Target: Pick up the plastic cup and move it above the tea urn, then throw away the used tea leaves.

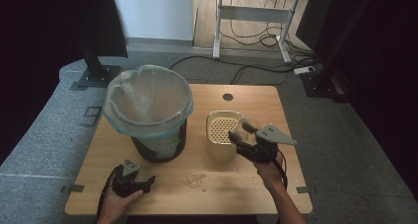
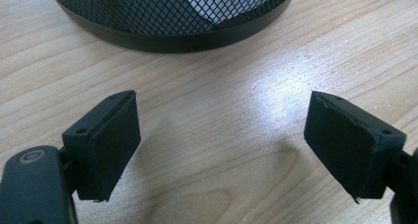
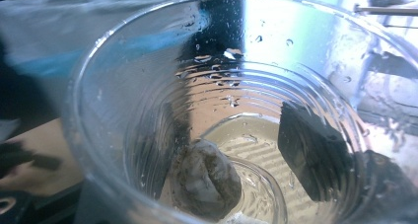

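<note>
Clear plastic cup (image 3: pixel 222 110) right up against the right gripper's camera, wet inside, a used tea bag (image 3: pixel 207 177) slumped at the bottom with a little liquid. Both black jaws show through the cup wall, one on each side, so the right gripper (image 1: pixel 246 140) is clamped around the cup. In the high view the cup is tipped over the cream strainer container (image 1: pixel 223 135), probably to drain liquid through its perforated top before the bag gets binned.

Biggest item: wooden table (image 1: pixel 246 184), with a small wet patch (image 1: pixel 196 179) near the front edge, likely a spill from handling the cup. Next, black mesh waste bin (image 1: pixel 156 145) lined with a clear plastic bag (image 1: pixel 148 100), standing left of the strainer and close enough for a short move, apparently the destination for the tea bag.

Left gripper (image 1: pixel 134 183) sits low on the table by the front edge, just in front of the bin. Its jaws stand wide apart with nothing between them, only bare wood under them. It looks parked out of the way, maybe ready to steady the bin.

Cup held fairly tilted; tea bag could slide out onto the strainer if tipped further
</note>
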A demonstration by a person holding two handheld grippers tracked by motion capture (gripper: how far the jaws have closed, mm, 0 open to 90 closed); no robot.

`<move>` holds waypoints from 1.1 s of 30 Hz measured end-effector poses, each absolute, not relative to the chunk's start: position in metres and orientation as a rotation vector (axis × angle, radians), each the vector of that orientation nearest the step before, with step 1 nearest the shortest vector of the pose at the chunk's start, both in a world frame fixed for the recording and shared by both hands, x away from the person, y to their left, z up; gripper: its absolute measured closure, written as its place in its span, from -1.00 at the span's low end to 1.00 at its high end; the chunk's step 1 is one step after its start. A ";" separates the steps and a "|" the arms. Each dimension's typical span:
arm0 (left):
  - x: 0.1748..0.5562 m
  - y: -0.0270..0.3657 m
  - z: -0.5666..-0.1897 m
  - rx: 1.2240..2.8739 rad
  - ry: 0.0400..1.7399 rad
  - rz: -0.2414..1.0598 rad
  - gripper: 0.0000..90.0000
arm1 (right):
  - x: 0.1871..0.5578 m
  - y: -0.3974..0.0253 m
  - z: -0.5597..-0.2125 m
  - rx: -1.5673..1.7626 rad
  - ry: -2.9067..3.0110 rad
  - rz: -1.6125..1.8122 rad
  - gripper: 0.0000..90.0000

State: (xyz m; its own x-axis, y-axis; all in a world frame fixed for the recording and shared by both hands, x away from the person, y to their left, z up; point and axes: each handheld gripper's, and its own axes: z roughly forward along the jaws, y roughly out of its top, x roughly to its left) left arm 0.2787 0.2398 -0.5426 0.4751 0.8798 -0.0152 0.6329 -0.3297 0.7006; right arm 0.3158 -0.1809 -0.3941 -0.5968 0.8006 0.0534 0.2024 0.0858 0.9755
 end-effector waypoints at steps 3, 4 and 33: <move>0.279 0.240 -0.544 2.085 1.252 0.487 -0.70 | 0.330 -0.189 -0.388 1.010 1.845 1.522 -0.13; 0.280 0.240 -0.544 2.088 1.252 0.486 -0.70 | 0.335 -0.190 -0.386 1.021 1.843 1.520 -0.13; 0.281 0.239 -0.546 2.109 1.240 0.472 -0.70 | 0.391 -0.176 -0.378 0.958 1.887 1.172 -0.13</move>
State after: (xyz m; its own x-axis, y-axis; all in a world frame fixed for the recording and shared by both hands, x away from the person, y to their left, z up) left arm 0.2811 0.2392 -0.5458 0.4905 0.8714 -0.0135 0.6421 -0.3509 0.6816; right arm 0.3909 -0.1762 -0.3777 -0.4757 0.8611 -0.1796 0.2203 0.3143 0.9234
